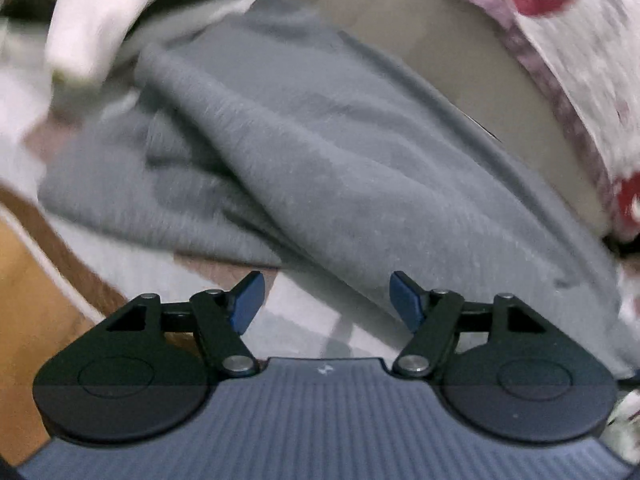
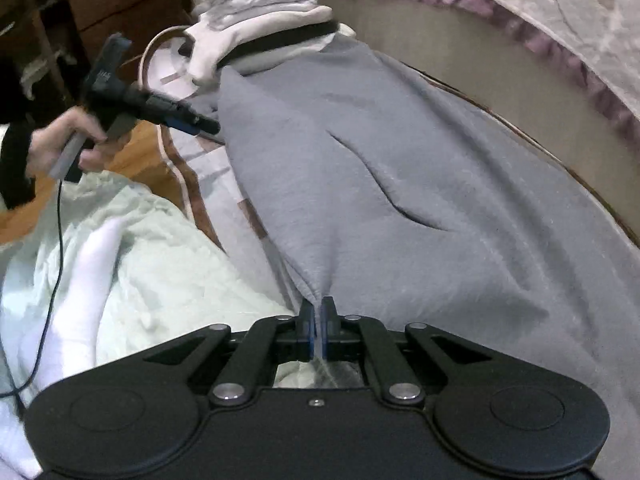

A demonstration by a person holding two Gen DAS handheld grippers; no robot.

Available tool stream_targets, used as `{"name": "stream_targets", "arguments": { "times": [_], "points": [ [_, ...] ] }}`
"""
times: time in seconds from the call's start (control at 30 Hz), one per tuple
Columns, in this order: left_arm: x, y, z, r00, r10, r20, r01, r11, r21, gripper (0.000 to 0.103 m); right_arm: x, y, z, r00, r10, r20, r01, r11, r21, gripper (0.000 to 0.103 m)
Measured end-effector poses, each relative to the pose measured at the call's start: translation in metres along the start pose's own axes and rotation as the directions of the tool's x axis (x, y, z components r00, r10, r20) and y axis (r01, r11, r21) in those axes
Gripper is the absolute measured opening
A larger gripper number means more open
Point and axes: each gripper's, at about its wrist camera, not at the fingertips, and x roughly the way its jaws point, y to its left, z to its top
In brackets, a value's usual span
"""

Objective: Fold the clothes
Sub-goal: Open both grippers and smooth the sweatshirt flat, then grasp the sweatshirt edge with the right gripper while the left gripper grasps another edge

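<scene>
**Right claw pinching the grey garment, left claw gaping above it**

I am gripping the grey fleece garment (image 2: 400, 184) with my right claw (image 2: 319, 320): its blue pads are pressed nearly together, and a thin fold of the cloth's near edge is running up between them. From that pinch the fabric is fanning away from me in long creases, lying across a patterned sheet (image 2: 208, 168) and reaching toward a stack of folded clothes (image 2: 264, 4) at the far end.

My left claw (image 1: 326, 302) is standing wide, its blue fingertips (image 1: 248, 300) well apart with nothing between them. Through its own camera I am looking down on a bunched part of the same grey garment (image 1: 320, 152), which is lying just beyond the tips; the picture is smeared, so I cannot tell whether the pads are brushing the cloth. From the right wrist camera I am seeing that left claw (image 2: 200, 124) held by my hand (image 2: 64, 140), hovering by the garment's far left edge.

A pale green blanket (image 2: 160, 264) is lying crumpled to the left of my right claw, with a thin black cable (image 2: 59, 240) trailing across it. Along the right side a beige panel (image 2: 480, 56) is curving, and above it a whitish cloth with red motifs (image 2: 560, 8) is spread.
</scene>
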Motion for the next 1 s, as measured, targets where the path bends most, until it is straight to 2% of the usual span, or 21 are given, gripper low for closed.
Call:
{"name": "stream_targets", "arguments": {
  "times": [0.03,0.1,0.2,0.23,0.33,0.43,0.5,0.63,0.77,0.8,0.87,0.97,1.0],
  "points": [
    [0.002,0.001,0.002,1.000,0.001,0.006,-0.001,1.000,-0.012,0.069,-0.004,-0.004,0.002,0.999,-0.037,0.038,0.037,0.999,0.006,0.005],
    [0.004,-0.003,0.009,0.998,0.038,0.042,-0.039,0.999,0.007,0.069,-0.018,-0.023,0.010,0.984,-0.117,0.136,0.104,0.990,0.099,0.005],
    [0.004,-0.015,0.024,0.988,0.108,0.114,-0.115,0.992,0.056,0.069,-0.028,-0.063,0.022,0.946,-0.254,0.201,0.190,0.938,0.290,0.004],
    [0.006,-0.019,0.029,0.981,0.136,0.136,-0.147,0.986,0.079,0.069,-0.024,-0.077,0.025,0.936,-0.298,0.190,0.223,0.915,0.335,0.004],
    [0.013,-0.025,0.043,0.956,0.241,0.166,-0.260,0.960,0.102,0.069,0.011,-0.105,0.017,0.929,-0.358,0.090,0.294,0.865,0.407,0.004],
    [0.019,-0.022,0.046,0.946,0.294,0.135,-0.306,0.950,0.071,0.069,0.049,-0.123,-0.005,0.940,-0.341,-0.011,0.309,0.837,0.452,0.003],
    [0.022,-0.015,0.042,0.936,0.332,0.119,-0.340,0.939,0.055,0.069,0.065,-0.127,-0.014,0.948,-0.315,-0.052,0.304,0.844,0.442,0.003],
    [0.021,0.000,0.040,0.917,0.377,0.132,-0.382,0.924,0.019,0.069,0.070,-0.131,-0.015,0.953,-0.298,-0.055,0.293,0.856,0.426,0.003],
    [0.019,0.022,0.055,0.904,0.402,0.145,-0.389,0.914,-0.110,0.070,0.071,-0.128,-0.013,0.959,-0.276,-0.068,0.279,0.865,0.417,0.004],
    [0.020,0.029,0.059,0.905,0.405,0.132,-0.386,0.911,-0.147,0.070,0.070,-0.128,-0.014,0.961,-0.268,-0.074,0.274,0.867,0.416,0.004],
    [0.026,0.038,0.067,0.919,0.382,0.095,-0.358,0.912,-0.201,0.070,0.068,-0.125,-0.018,0.964,-0.254,-0.085,0.266,0.870,0.416,0.004],
    [0.038,0.042,0.074,0.946,0.321,0.045,-0.306,0.929,-0.207,0.070,0.072,-0.121,-0.020,0.966,-0.239,-0.099,0.258,0.874,0.411,0.004],
    [0.043,0.041,0.076,0.949,0.314,0.035,-0.301,0.932,-0.203,0.070,0.073,-0.119,-0.020,0.967,-0.235,-0.103,0.256,0.876,0.408,0.004]
  ]
}}
